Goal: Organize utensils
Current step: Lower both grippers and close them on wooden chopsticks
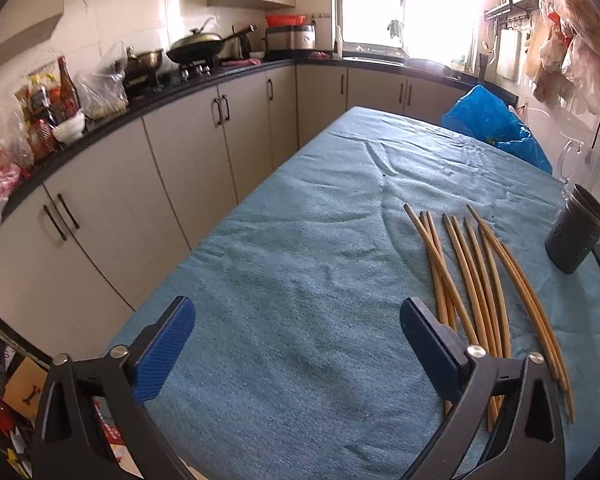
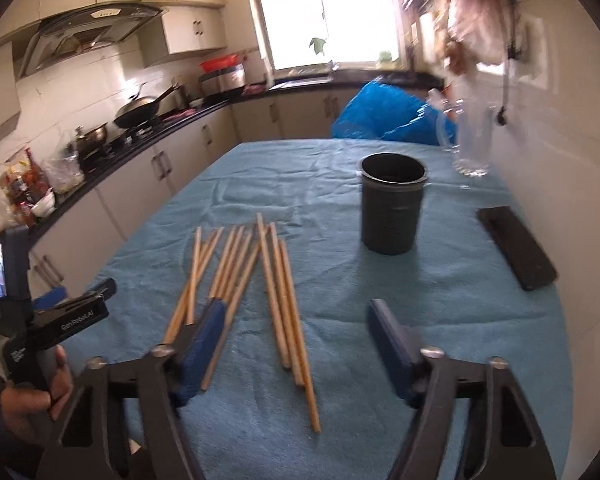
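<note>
Right wrist view: chopsticks (image 2: 256,292) lie loose on blue cloth (image 2: 380,280), left of dark holder cup (image 2: 392,204) which stands upright. Right gripper (image 2: 296,344) jaws apart, nothing clamped; some sticks lie under the gap, w/ left pad over others. Left gripper (image 1: 296,344) wide apart, empty, tilted down over cloth, chopsticks beside its right finger.

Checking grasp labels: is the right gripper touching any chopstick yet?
Cannot tell. In the right wrist view the right gripper straddles the chopsticks with nothing clamped, but its left finger overlaps some sticks, so neither a gap nor contact shows.
</note>
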`<state>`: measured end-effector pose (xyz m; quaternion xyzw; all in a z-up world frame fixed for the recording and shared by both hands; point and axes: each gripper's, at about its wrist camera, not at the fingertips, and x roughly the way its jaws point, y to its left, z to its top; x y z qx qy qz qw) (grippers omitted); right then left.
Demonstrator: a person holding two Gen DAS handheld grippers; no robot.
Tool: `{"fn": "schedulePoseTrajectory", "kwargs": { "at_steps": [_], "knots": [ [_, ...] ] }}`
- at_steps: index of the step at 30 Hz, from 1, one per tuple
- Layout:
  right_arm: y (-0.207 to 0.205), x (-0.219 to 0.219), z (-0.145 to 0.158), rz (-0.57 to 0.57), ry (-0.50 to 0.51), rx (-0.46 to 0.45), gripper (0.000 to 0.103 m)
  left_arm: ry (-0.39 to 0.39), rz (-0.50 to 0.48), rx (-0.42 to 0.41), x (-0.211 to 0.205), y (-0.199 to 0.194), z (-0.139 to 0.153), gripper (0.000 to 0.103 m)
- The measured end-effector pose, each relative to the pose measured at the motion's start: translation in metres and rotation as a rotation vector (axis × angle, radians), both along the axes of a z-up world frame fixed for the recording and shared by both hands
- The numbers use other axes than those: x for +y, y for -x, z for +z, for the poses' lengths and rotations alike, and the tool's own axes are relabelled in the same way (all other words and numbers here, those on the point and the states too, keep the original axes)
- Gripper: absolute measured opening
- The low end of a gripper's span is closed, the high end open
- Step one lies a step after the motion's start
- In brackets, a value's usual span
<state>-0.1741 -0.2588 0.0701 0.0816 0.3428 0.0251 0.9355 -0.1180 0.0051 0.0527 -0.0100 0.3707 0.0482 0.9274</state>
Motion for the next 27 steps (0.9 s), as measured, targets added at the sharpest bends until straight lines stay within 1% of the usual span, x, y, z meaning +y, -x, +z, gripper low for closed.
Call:
{"fn": "schedulePoseTrajectory", "kwargs": {
  "at_steps": [1, 2, 3, 6, 8, 9, 11, 12, 16, 18, 19, 20, 22, 23, 24, 25, 27],
  "knots": [
    [-0.008, 0.0, 0.001, 0.02, -0.006, 0.019, 0.058, 0.004, -0.011, 0.007, 0.001, -0.002, 0.0, 0.088],
    [-0.013, 0.0, 0.001, 0.037, -0.013, 0.031, 0.047, 0.017, -0.04, 0.029, 0.002, -0.006, -0.001, 0.085],
    [-0.024, 0.002, 0.002, 0.07, -0.03, 0.051, 0.039, 0.032, -0.061, 0.05, 0.002, -0.01, -0.002, 0.081],
    [-0.049, 0.01, 0.002, 0.128, -0.068, 0.103, 0.038, 0.094, -0.129, 0.116, 0.006, -0.024, -0.003, 0.074],
    [-0.068, 0.016, 0.002, 0.164, -0.071, 0.121, 0.038, 0.17, -0.165, 0.175, 0.012, -0.036, -0.005, 0.061],
    [-0.08, 0.022, 0.002, 0.176, -0.058, 0.134, 0.037, 0.189, -0.176, 0.194, 0.013, -0.04, -0.006, 0.05],
    [-0.101, 0.03, 0.001, 0.195, -0.044, 0.156, 0.036, 0.25, -0.205, 0.244, 0.016, -0.056, -0.006, 0.047],
    [-0.114, 0.035, -0.002, 0.203, -0.04, 0.172, 0.036, 0.269, -0.213, 0.255, 0.016, -0.062, -0.005, 0.042],
    [-0.162, 0.048, -0.013, 0.22, -0.031, 0.245, 0.036, 0.371, -0.271, 0.34, 0.007, -0.098, -0.005, 0.041],
    [-0.18, 0.05, -0.019, 0.209, -0.018, 0.276, 0.035, 0.406, -0.298, 0.373, -0.002, -0.117, -0.007, 0.04],
    [-0.188, 0.052, -0.022, 0.211, -0.011, 0.285, 0.035, 0.409, -0.299, 0.383, -0.007, -0.125, -0.009, 0.039],
    [-0.197, 0.053, -0.025, 0.213, 0.001, 0.292, 0.032, 0.41, -0.29, 0.395, -0.012, -0.133, -0.011, 0.039],
    [-0.211, 0.054, -0.031, 0.196, 0.019, 0.31, 0.031, 0.44, -0.306, 0.427, -0.023, -0.15, -0.018, 0.038],
    [-0.217, 0.051, -0.032, 0.191, 0.009, 0.32, 0.03, 0.444, -0.297, 0.447, -0.027, -0.157, -0.023, 0.038],
    [-0.222, 0.049, -0.034, 0.188, -0.004, 0.328, 0.03, 0.463, -0.293, 0.462, -0.032, -0.165, -0.028, 0.038],
    [-0.227, 0.048, -0.037, 0.186, -0.012, 0.338, 0.03, 0.467, -0.298, 0.475, -0.037, -0.171, -0.032, 0.038],
    [-0.233, 0.044, -0.039, 0.18, -0.021, 0.35, 0.03, 0.465, -0.278, 0.495, -0.043, -0.181, -0.04, 0.038]
  ]
}}
